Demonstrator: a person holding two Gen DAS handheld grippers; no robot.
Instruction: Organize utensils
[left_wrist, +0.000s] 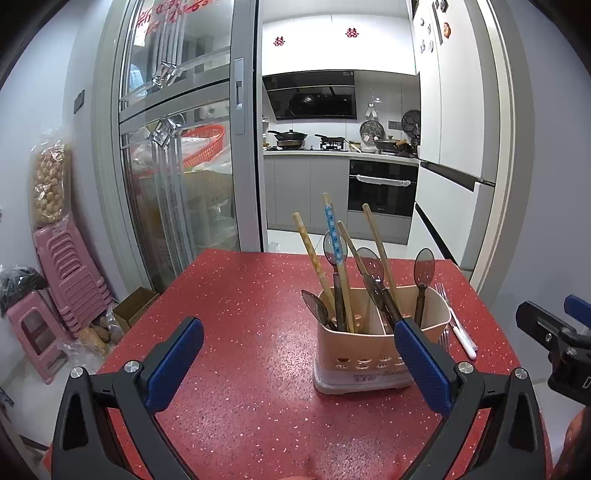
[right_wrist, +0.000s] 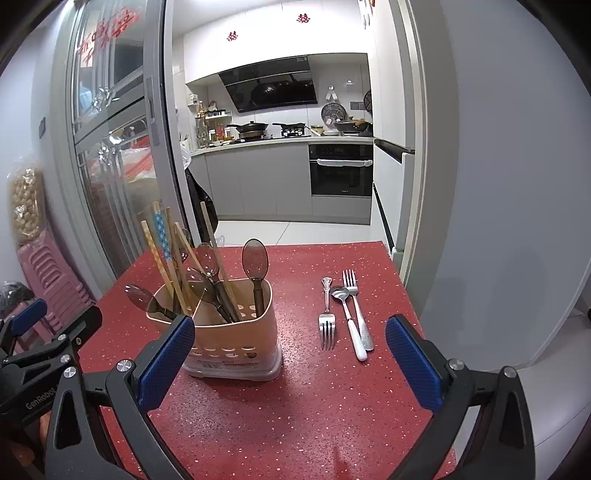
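Cutlery (right_wrist: 345, 314) lies loose at the frame's lower right, outside the holder (right_wrist: 229, 332); both tongs (left_wrist: 299, 360) (right_wrist: 290, 363) gape wide, empty, awaiting pickup.

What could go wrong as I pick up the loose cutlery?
The spoon and long fork lie touching, so the right claw may drag both. The holder is crowded with leaning chopsticks and dark spoons; an insertion could snag them or tip it.

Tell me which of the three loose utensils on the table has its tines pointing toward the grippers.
The left fork, lying apart from the others. Its tines face the grippers, while the other fork points away, close beside the white-handled spoon.
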